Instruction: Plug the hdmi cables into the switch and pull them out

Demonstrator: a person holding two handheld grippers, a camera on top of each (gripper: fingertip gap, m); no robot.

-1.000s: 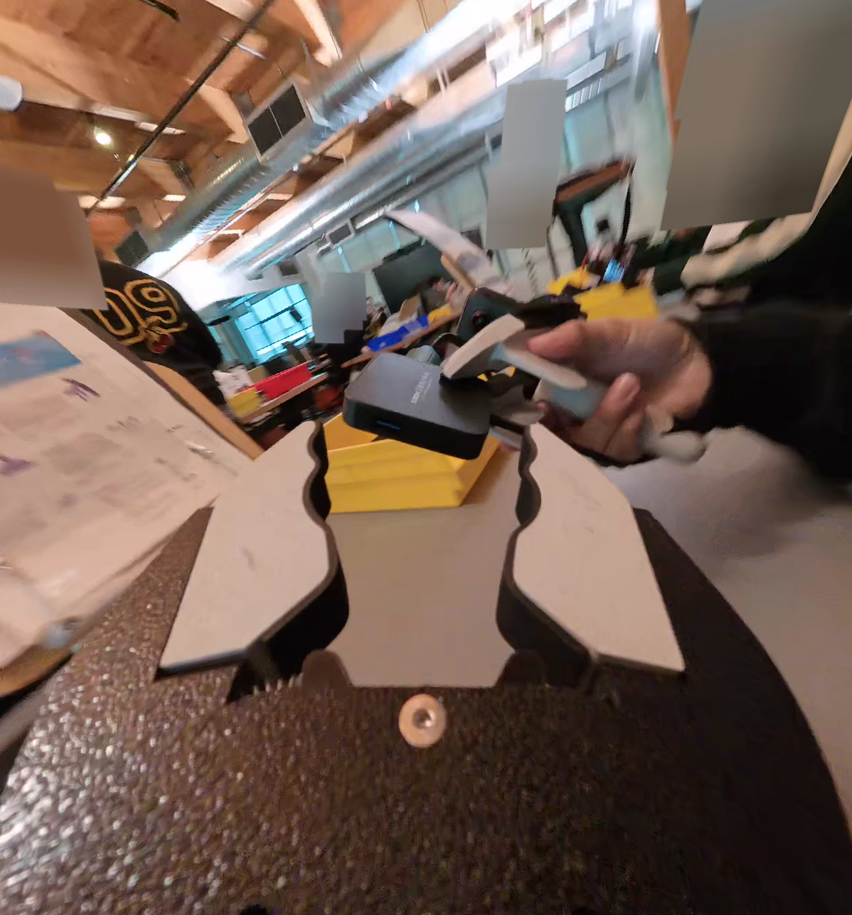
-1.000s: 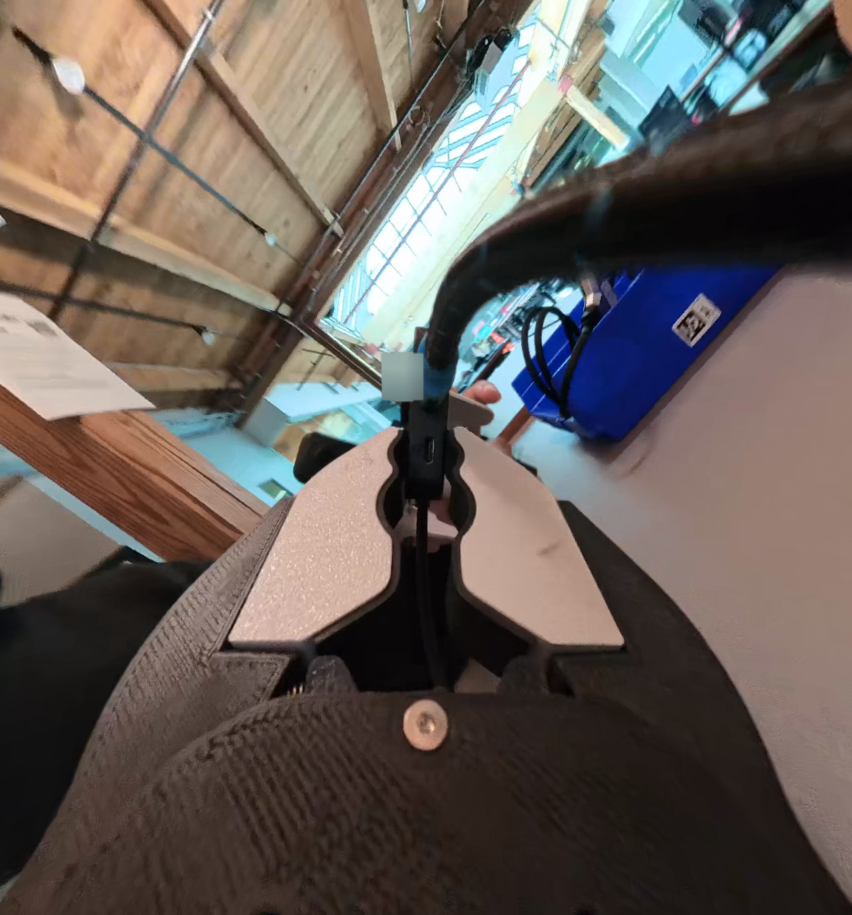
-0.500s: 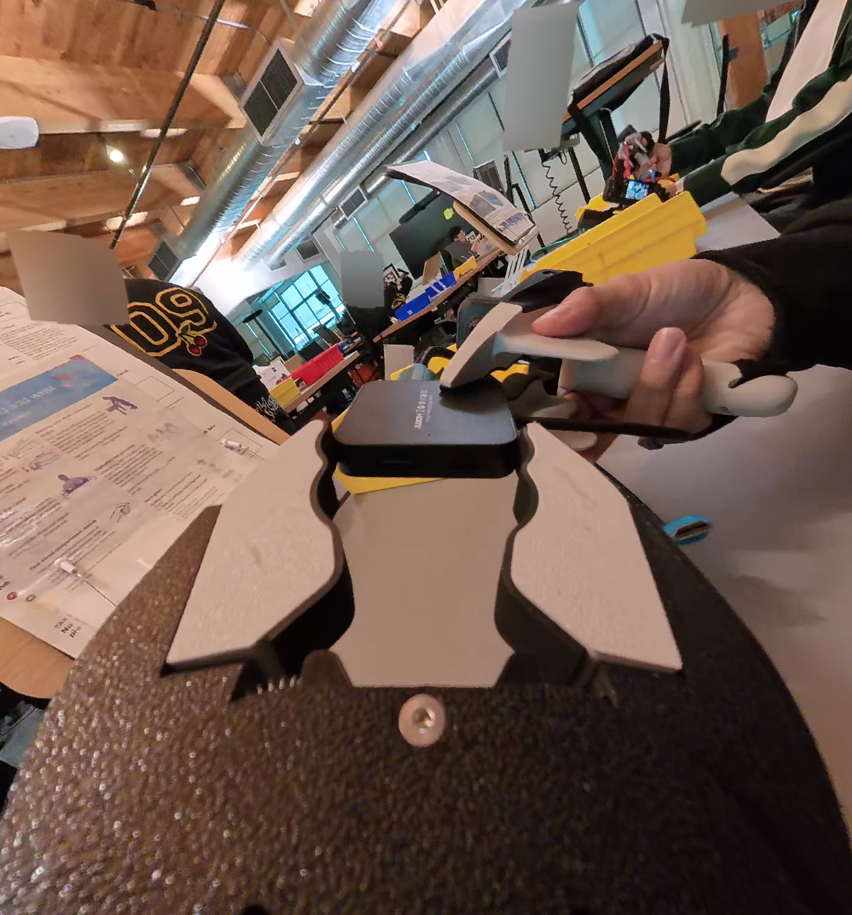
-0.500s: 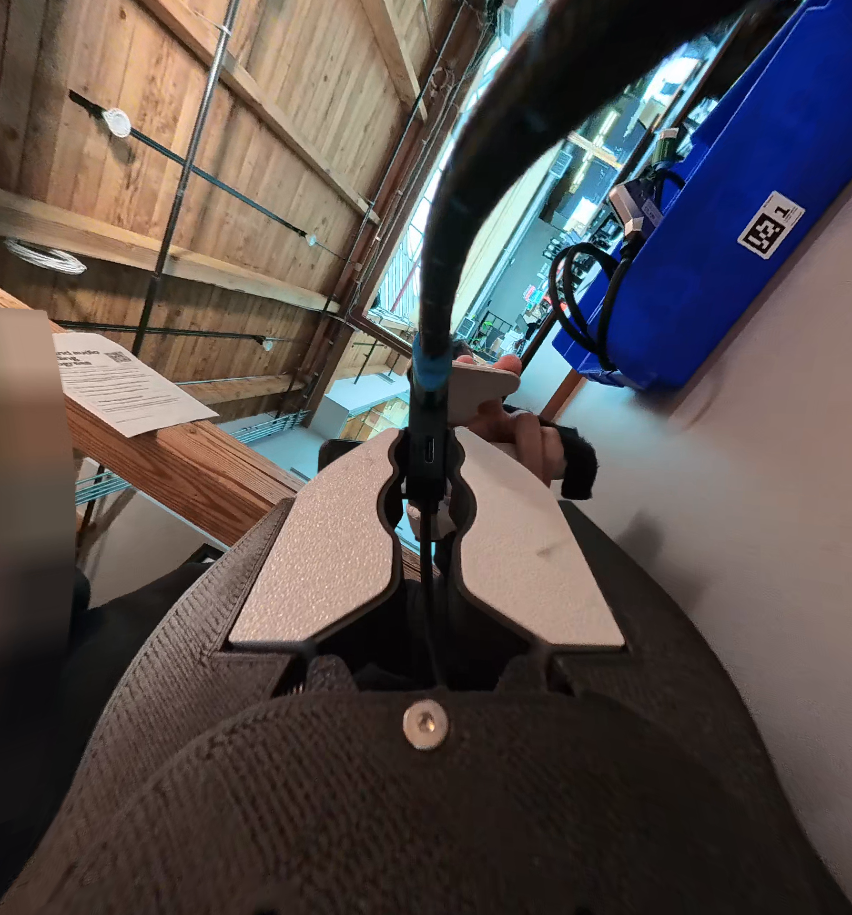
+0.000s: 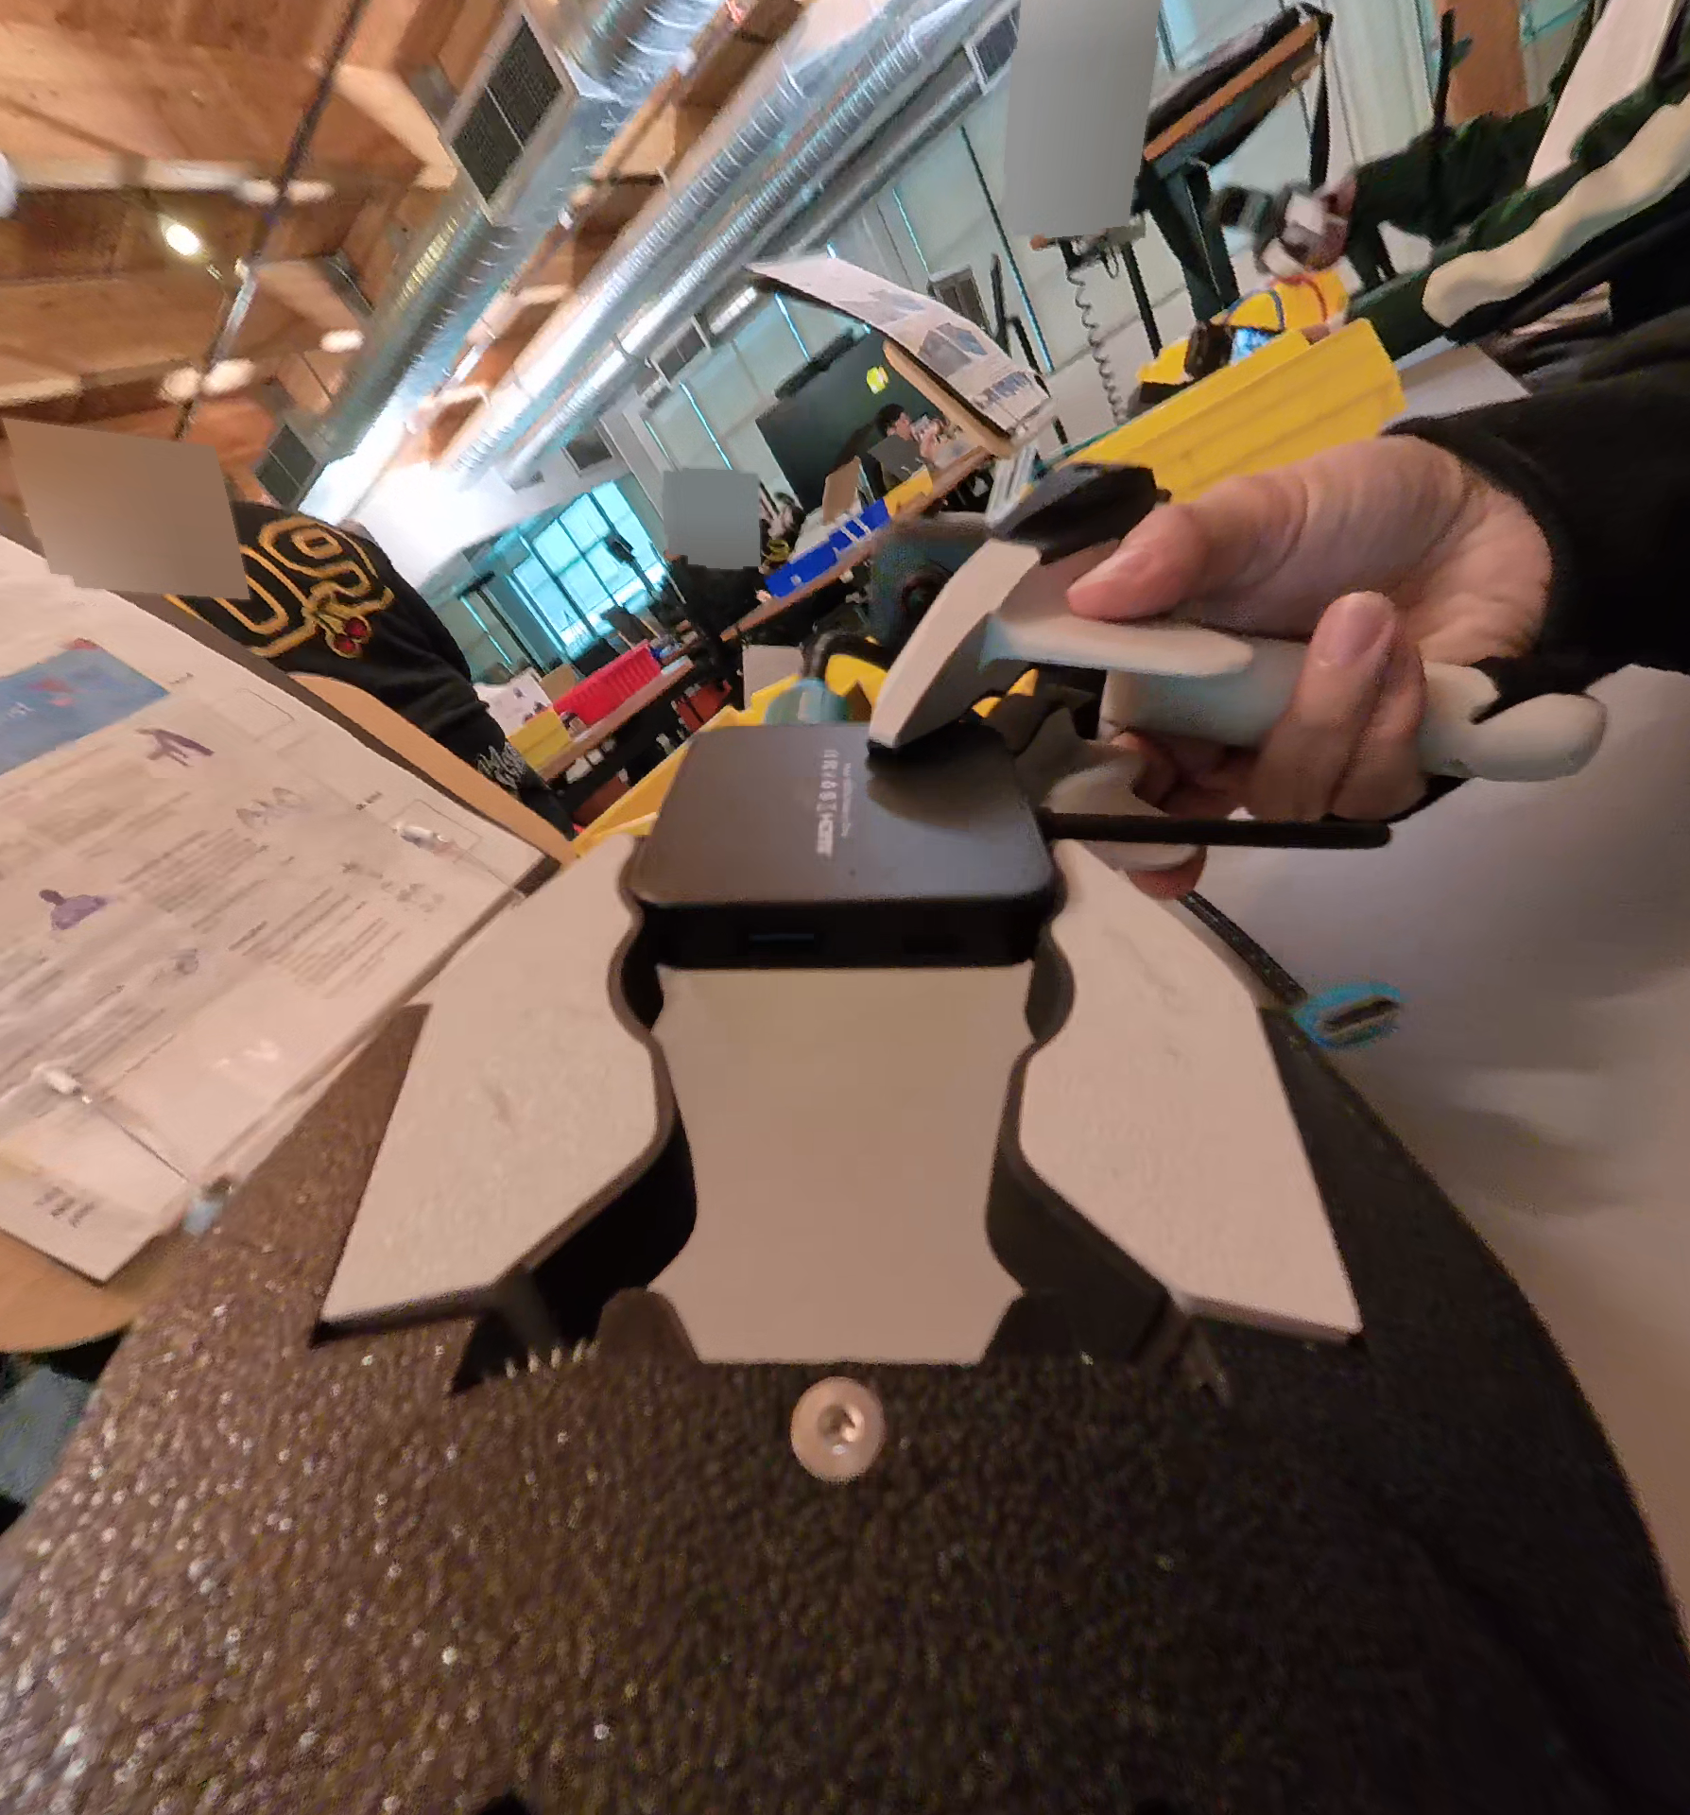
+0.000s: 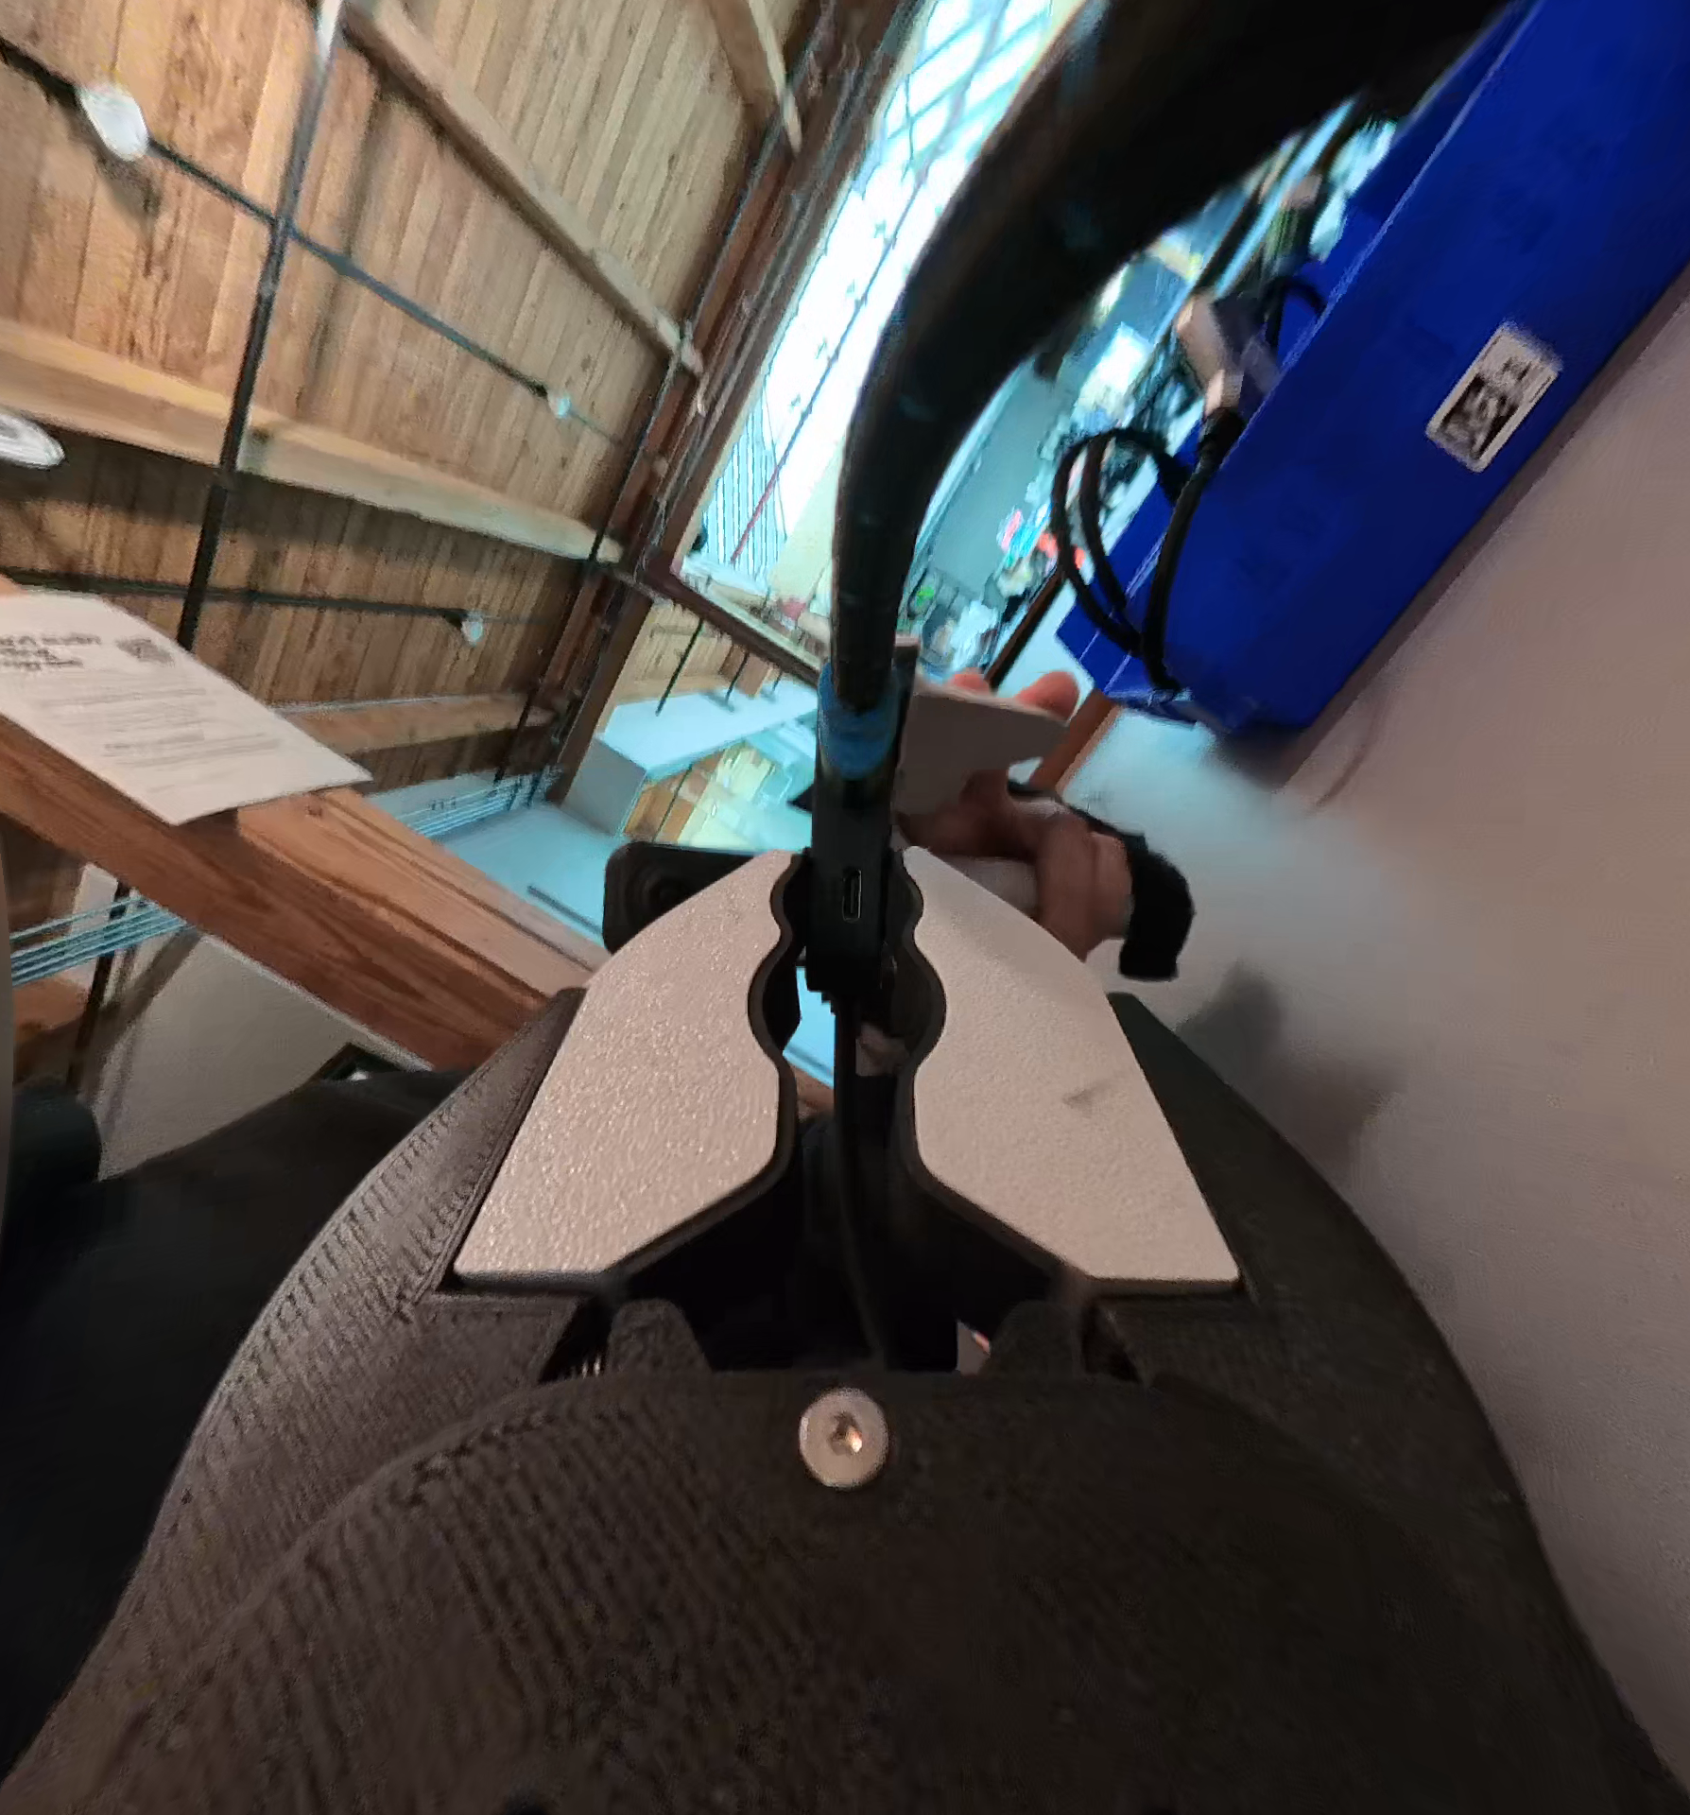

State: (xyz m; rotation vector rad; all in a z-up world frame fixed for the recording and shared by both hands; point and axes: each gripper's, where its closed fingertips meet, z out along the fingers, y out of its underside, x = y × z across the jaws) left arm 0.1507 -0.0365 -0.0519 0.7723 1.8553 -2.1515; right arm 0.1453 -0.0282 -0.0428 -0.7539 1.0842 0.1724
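The black switch (image 5: pixel 841 815) is held in the air over the grey table (image 5: pixel 1528 1129). My right gripper (image 6: pixel 846 943) is shut on it, and it shows edge-on (image 6: pixel 849 889) between the fingers. In the left wrist view a right gripper finger (image 5: pixel 929 678) lies on the switch's top far corner, with a hand on the handle. My left gripper (image 5: pixel 841 884) is open wide, its fingertips flanking the switch's near end. A black cable with a blue band (image 6: pixel 856 727) rises from the switch's far end. A loose cable's blue plug (image 5: pixel 1352 1017) lies on the table.
A blue bin (image 6: pixel 1460 295) holding coiled black cables (image 6: pixel 1116 550) stands at the table's far side. Yellow bins (image 5: pixel 1263 422) stand beyond the hand. A printed sheet on a wooden board (image 5: pixel 134 884) is at the left. People sit at benches behind.
The switch, carried by my right gripper, has moved toward my left gripper and now sits between its fingertips. The left fingers' spacing has hardly changed.
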